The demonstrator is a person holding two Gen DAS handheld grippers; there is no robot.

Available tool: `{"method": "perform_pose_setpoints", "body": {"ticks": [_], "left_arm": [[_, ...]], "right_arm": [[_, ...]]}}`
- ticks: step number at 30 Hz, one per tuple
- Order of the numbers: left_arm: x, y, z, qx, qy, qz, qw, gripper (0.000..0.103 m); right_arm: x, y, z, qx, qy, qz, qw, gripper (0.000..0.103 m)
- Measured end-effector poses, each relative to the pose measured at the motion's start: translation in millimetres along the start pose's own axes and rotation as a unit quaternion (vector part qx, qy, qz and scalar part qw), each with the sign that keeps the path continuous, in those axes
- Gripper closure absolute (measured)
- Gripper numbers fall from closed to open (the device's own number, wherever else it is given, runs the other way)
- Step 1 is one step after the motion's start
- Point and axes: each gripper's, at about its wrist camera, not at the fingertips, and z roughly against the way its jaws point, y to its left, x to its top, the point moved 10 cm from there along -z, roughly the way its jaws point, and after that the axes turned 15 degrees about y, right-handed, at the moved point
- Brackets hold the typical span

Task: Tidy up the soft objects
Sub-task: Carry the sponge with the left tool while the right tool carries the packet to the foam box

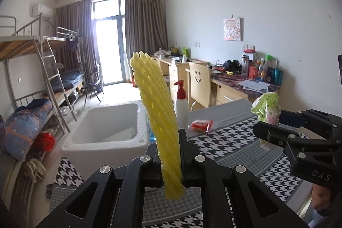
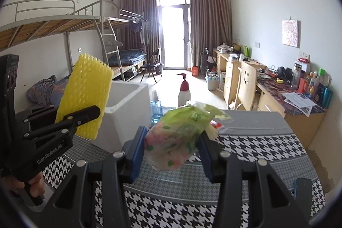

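While the right gripper (image 2: 171, 146) clamped a tissue pack (image 2: 177, 134), the left gripper (image 1: 171, 155) pinched an upright foam net (image 1: 158, 112), nearer the white foam box (image 1: 102, 142) ahead-left.

Both grippers are up in the air from where I'm sitting. My left gripper (image 1: 170, 155) has its jaws squeezed nearly together, pinching something thin that stands upright between them. My right gripper (image 2: 171, 155) sits with its blue-padded jaws further apart, clamped on something bulkier. From the right wrist cam I can see a hand (image 2: 32, 187) wrapped around the left gripper's handle, lower left.
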Motion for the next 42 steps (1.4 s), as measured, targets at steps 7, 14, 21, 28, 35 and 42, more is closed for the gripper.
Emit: {"method": "perform_pose_setpoints", "body": {"ticks": [7,14,21,28,35,42], "left_arm": [[10.2,9.9,2.2,0.005,-0.009,0.005,0.9999,0.092],[18.7,23.1,1.0,0.008,-0.011,0.015,0.9998,0.092],[24.1,42.4,-6.7,0.015,-0.005,0.034,0.9993,0.092],[29.5,61.4,-22.3,0.023,0.012,0.048,0.9985,0.092],[34.8,75.6,-32.2,0.025,0.025,0.06,0.9976,0.092],[34.3,90.4,-54.2,0.032,0.049,0.068,0.9959,0.092]], "right_arm": [[12.4,14.3,-4.5,0.012,-0.003,0.015,1.0,0.052],[24.2,24.2,-9.2,0.016,-0.003,0.027,1.0,0.052],[36.6,36.9,-14.6,0.019,-0.004,0.043,0.999,0.052],[50.6,50.1,-20.9,0.027,-0.005,0.056,0.998,0.052],[63.3,60.8,-31.1,0.041,-0.003,0.066,0.997,0.052],[70.9,64.9,-48.1,0.052,0.01,0.071,0.996,0.052]]}}
